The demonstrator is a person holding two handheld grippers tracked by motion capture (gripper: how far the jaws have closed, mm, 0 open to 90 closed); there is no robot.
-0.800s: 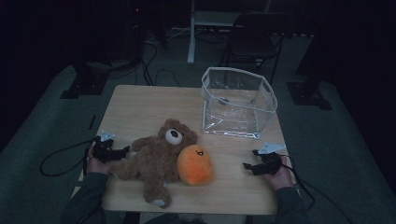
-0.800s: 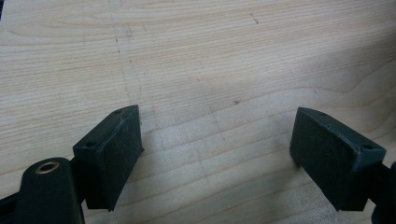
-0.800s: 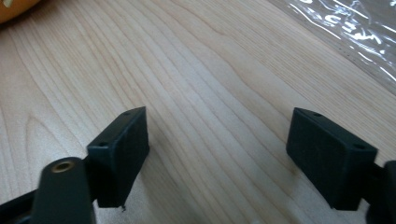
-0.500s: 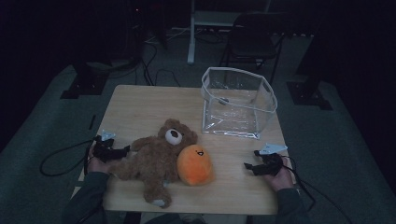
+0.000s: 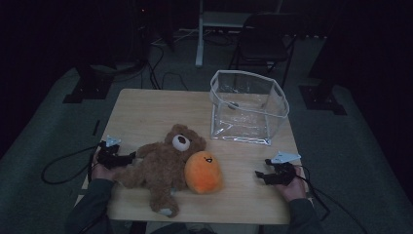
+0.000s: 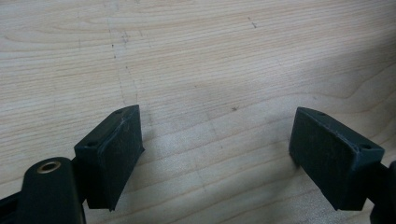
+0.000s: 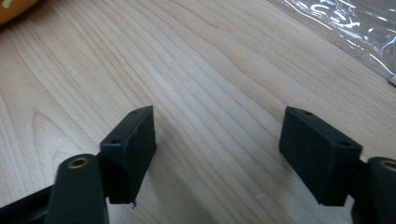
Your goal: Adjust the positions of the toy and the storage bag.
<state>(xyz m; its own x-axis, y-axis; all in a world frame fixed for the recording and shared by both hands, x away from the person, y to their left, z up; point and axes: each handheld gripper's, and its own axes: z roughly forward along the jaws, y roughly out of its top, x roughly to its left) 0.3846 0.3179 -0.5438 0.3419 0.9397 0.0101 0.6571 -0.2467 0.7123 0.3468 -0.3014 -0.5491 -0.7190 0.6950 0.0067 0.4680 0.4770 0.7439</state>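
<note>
the brown teddy bear (image 5: 163,168) lies on its back near the table's (image 5: 146,105) front left corner, the orange plush (image 5: 203,171) touching its side. both should be light and squashy (nothing fragile), so a limb or a fold of fur gives the surest pinch. the left gripper (image 5: 127,157) just beside the bear's arm and the right gripper (image 5: 259,175) near the front right corner both stand wide open and empty.

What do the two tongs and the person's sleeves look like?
Both the left tongs and the right tongs are black, with flat rectangular pads bearing small screw holes. Each carries a pale three-cornered plate and trails a black cable. The sleeves are dark grey-green.
</note>
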